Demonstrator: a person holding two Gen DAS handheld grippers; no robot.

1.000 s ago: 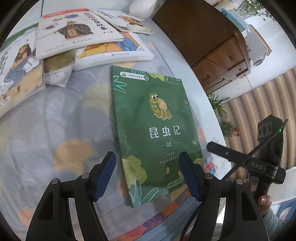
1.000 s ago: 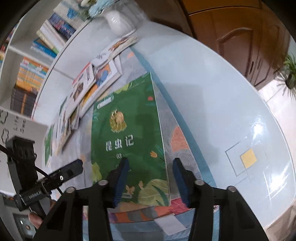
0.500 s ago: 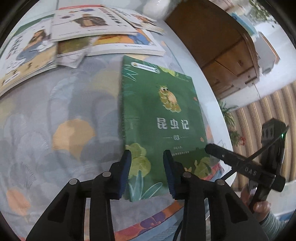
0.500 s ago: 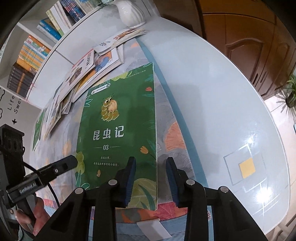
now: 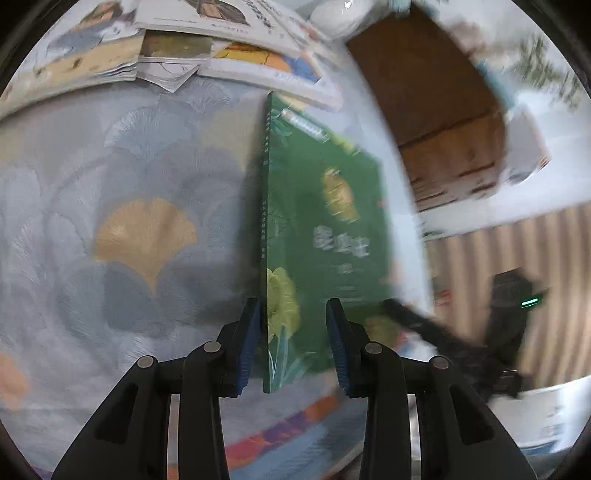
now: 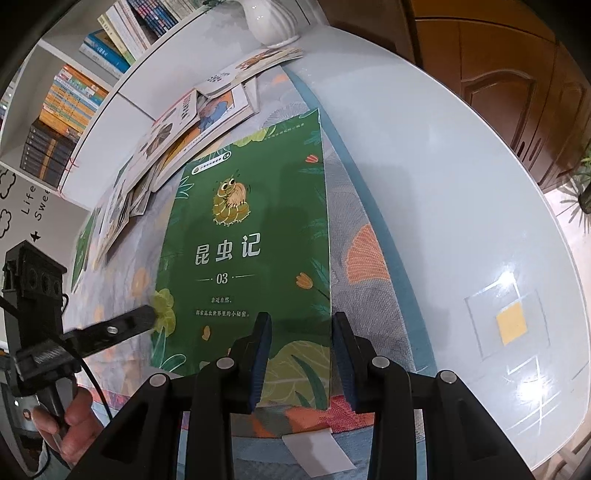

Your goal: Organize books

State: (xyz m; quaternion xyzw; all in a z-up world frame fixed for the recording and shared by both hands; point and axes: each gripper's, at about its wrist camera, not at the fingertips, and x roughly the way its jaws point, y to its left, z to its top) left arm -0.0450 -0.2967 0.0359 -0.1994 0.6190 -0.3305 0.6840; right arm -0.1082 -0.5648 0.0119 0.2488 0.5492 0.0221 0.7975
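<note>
A green book with a caterpillar on its cover lies lengthwise on the patterned mat. My left gripper stands over its near left corner, jaws narrow. One pad rests against the spine and the other on the cover. The spine face shows, with a dark shadow beside it, so that edge looks raised. The right side of this view is blurred. In the right wrist view the green book has its right edge between the narrow jaws of my right gripper. The outer pad sits at the edge and the inner pad on the cover.
Several picture books lie overlapped at the far end of the mat, with a white vase behind. A bookshelf stands far left and a wooden cabinet to the right. Bare white tabletop lies right of the mat. A hand holds the left gripper.
Both pairs of jaws have narrowed over the book. The left gripper shifted to the spine and rolled; the spine face and its shadow now show. The right gripper hardly moved.
</note>
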